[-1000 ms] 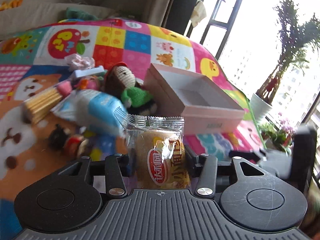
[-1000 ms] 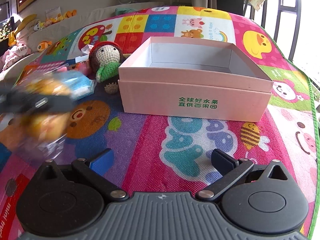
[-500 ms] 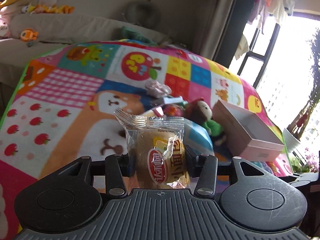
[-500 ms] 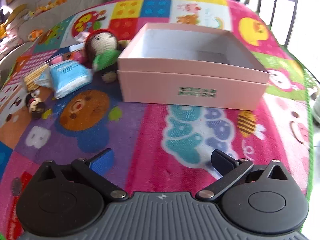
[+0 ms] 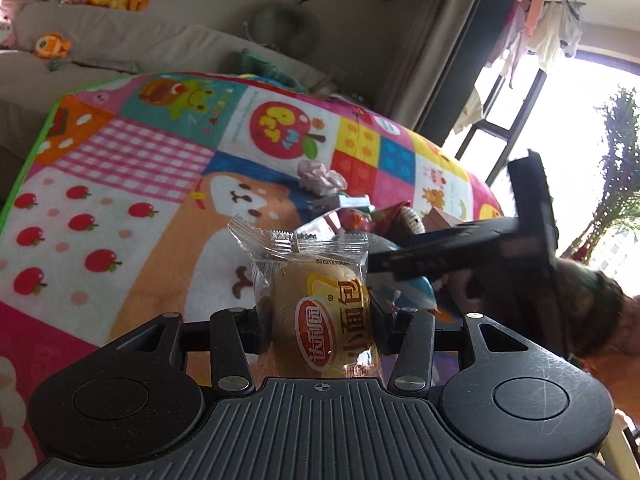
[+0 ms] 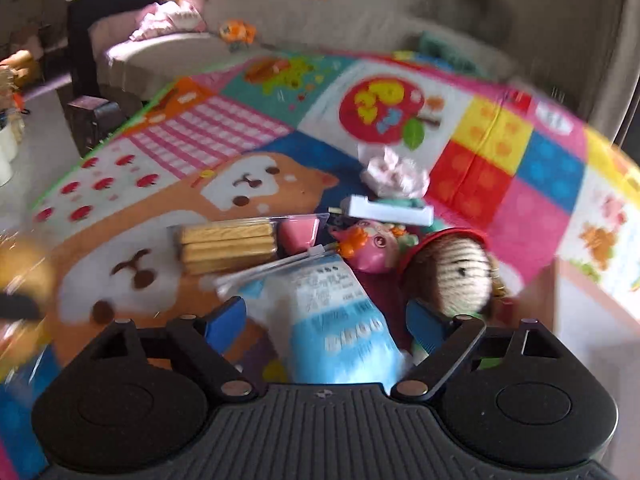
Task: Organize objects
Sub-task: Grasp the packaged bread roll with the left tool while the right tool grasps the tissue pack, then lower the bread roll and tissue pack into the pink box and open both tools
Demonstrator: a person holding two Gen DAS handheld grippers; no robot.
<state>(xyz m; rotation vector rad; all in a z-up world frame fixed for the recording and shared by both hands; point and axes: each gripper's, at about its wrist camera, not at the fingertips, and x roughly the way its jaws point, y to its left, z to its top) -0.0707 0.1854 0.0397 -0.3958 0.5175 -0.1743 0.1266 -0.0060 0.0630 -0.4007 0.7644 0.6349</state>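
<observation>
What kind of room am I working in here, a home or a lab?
Most likely a home living room, with children about. A colourful cartoon play mat covers the work surface, a beige sofa lined with plush toys stands behind it, and laundry hangs by the bright window.

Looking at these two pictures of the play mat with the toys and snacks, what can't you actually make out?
- Pink box: right wrist view, cut off by the right edge; its inside is unseen.
- Blue packet: right wrist view, print smeared by motion blur.
- Crochet doll: left wrist view, mostly hidden behind the right hand-held gripper.
- Wrapped bun: left wrist view, its lower end hidden by the left hand-held gripper.
</observation>
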